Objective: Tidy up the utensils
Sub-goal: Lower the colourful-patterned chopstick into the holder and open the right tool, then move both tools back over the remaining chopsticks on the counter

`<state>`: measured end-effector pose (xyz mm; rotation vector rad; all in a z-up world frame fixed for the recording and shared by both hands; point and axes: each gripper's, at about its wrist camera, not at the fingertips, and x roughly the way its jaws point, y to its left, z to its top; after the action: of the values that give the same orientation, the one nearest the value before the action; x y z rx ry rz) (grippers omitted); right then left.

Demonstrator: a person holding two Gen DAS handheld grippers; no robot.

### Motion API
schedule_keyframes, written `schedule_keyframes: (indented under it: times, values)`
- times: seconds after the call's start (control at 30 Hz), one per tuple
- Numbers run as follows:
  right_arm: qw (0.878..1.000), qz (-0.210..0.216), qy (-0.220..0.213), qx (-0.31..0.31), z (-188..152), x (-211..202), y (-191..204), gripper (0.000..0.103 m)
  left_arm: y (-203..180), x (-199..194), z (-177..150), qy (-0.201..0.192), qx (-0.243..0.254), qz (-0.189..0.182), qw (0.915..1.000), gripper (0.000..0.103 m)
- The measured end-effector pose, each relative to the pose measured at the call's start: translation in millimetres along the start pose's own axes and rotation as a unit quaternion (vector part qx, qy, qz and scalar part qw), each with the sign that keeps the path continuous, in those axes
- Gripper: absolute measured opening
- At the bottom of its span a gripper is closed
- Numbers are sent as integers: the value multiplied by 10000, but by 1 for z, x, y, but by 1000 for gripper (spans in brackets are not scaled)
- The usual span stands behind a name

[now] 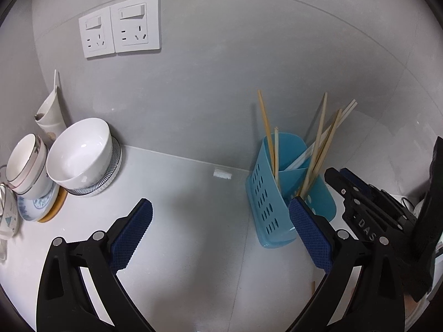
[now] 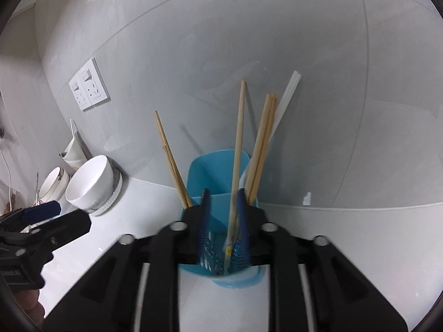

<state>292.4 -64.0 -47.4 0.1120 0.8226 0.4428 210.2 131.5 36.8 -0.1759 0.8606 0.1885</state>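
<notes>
A blue perforated utensil holder [image 1: 265,202] stands on the white counter against the grey wall, with several wooden chopsticks [image 1: 321,141] and a white pair [image 1: 346,113] leaning in its compartments. My right gripper [image 2: 223,196] hangs right over the holder [image 2: 213,171]. Its jaws are parted around one wooden chopstick [image 2: 238,144], which stands in the holder close to the right pad with a gap to the left pad. My left gripper [image 1: 221,204] is wide open with nothing between its fingers, just left of the holder. It shows at the left edge of the right wrist view [image 2: 63,217].
A white bowl [image 1: 83,155] on a ribbed plate and a stack of smaller bowls [image 1: 25,163] sit at the far left by the wall. Two wall sockets [image 1: 121,27] are mounted above them. Bare counter [image 1: 193,221] lies between the bowls and the holder.
</notes>
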Motion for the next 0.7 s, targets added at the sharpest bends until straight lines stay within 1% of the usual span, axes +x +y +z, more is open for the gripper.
schedule_keyframes:
  times: [0.07, 0.13, 0.17, 0.23, 0.3, 0.4, 0.53, 0.7]
  values:
    - [9999, -99, 55, 3, 0, -8, -2, 42, -3, -1, -1, 6, 8, -30, 10000, 97]
    - [9998, -183, 114, 22, -1, -17, -7, 56, -6, -1, -3, 15, 24, -66, 10000, 97]
    - [9996, -239, 126, 30, -2, -22, -9, 59, -8, -2, -3, 25, 39, -82, 10000, 97]
    - [9993, -309, 196, 52, -3, -28, -15, 68, -13, -3, -6, 31, 97, -117, 9999, 97]
    - [9988, -364, 314, 88, -6, -35, -23, 73, -17, -4, -9, 55, 130, -112, 9998, 97]
    - [9980, -549, 327, 37, -11, -45, -32, 80, -22, -4, -13, 96, 161, -140, 9997, 97]
    - [9970, -664, 382, 97, -19, -58, -44, 90, -29, -6, -19, 110, 220, -164, 9996, 97]
    - [9947, -908, 437, 206, -35, -73, -62, 95, -43, -7, -31, 215, 393, -171, 9989, 97]
